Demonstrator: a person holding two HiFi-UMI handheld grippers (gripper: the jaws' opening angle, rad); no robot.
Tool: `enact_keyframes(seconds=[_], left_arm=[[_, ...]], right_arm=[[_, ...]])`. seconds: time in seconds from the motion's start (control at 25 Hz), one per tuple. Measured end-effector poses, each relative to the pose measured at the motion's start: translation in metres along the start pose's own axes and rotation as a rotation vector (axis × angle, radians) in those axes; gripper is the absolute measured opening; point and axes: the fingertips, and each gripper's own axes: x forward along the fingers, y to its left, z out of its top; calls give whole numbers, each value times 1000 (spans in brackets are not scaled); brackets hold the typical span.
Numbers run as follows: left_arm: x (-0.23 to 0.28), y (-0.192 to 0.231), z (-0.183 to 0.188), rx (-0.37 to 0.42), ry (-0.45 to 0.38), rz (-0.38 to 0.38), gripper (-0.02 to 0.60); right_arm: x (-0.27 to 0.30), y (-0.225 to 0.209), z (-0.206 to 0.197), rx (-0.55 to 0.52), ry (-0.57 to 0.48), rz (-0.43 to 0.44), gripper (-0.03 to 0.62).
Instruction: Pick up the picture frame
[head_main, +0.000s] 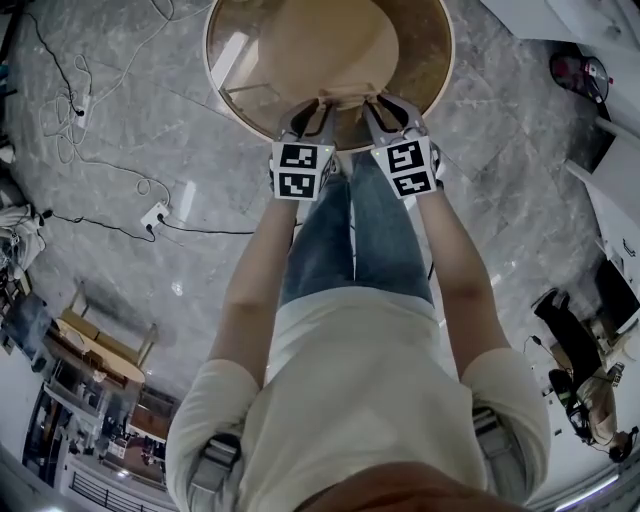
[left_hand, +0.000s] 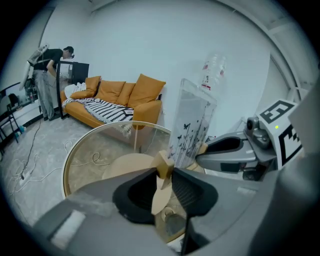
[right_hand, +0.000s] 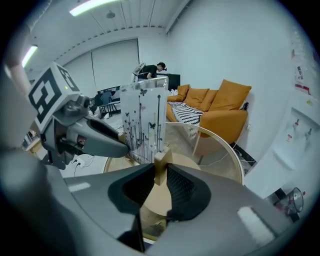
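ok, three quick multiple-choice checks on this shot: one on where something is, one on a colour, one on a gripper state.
1. Where is the picture frame?
A. on a shelf
B. upright between the left gripper and the right gripper, over the round table
C. on the floor

2. What colour is the sofa?
A. green
B. grey
C. orange

3. What is the left gripper doing?
A. wide open, nothing between the jaws
B. shut on the frame's wooden foot
C. out of view

Answers:
1 B: both gripper views show the clear panel rising between the two grippers, with the table's rim beneath.
2 C: its cushions and arms are plainly orange in both gripper views.
3 B: the left gripper view shows both pads pressed against the wooden foot.
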Motion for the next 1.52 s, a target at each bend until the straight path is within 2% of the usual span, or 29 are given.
enact_keyframes(seconds=[0.96,1.52], left_arm=[[-168,-61,38,55,-118,-13,97],[-225,-86,75,77,-188,-27,97]], right_arm=[[-151,82,71,-21,-147,-105,72],[-211,100,111,-63,-226,-116,72]])
